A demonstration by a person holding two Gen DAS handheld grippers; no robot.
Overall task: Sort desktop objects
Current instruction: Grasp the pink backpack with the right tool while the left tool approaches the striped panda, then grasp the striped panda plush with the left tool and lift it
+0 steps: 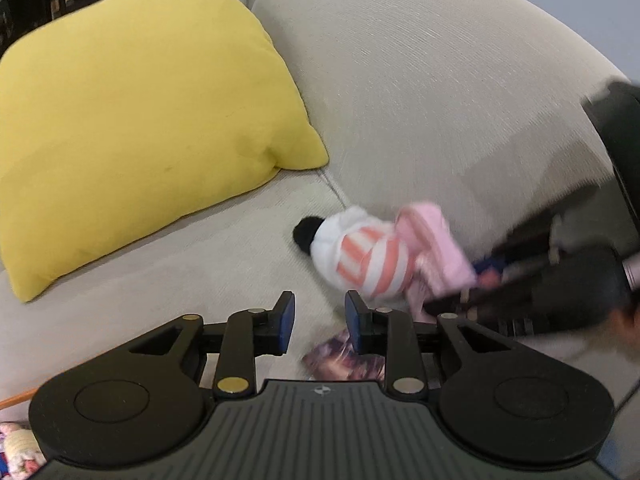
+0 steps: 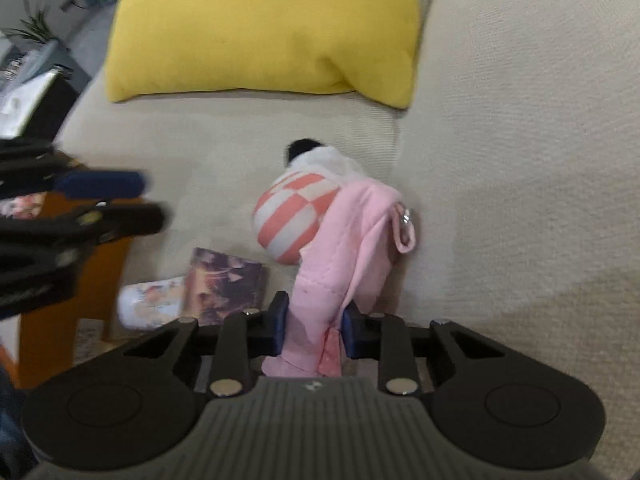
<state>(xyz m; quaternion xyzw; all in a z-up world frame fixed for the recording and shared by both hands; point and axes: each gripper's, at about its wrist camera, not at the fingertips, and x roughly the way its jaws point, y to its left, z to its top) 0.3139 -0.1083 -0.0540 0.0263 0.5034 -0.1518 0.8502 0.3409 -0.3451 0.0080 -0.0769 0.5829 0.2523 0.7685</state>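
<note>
Object: plush toy (image 2: 296, 216) with a pink-and-white checked body, black tip and pink cloth (image 2: 352, 240); it lies on the beige sofa seat (image 2: 200, 140), against the backrest.
Long axis: from the black tip at 12 o'clock in the right wrist view down the pink cloth to 6 o'clock, straight toward the tool.
Right gripper (image 2: 314, 328): clamped on the lower end of the pink cloth; both blue pads press the fabric.
Left gripper (image 1: 320, 320): jaws apart, nothing between them; the toy sits near, at 1 o'clock from it.
Nearer hand: the right, already in contact.
Surroundings: photo card (image 2: 226, 280) flat on the seat at 9 o'clock from the toy; yellow cushion (image 2: 264, 28) at 12 o'clock, apart from the toy.
Judgement: a lift by the cloth alone will probably let the heavier body dangle and swing.
Image quality: motion blur.
</note>
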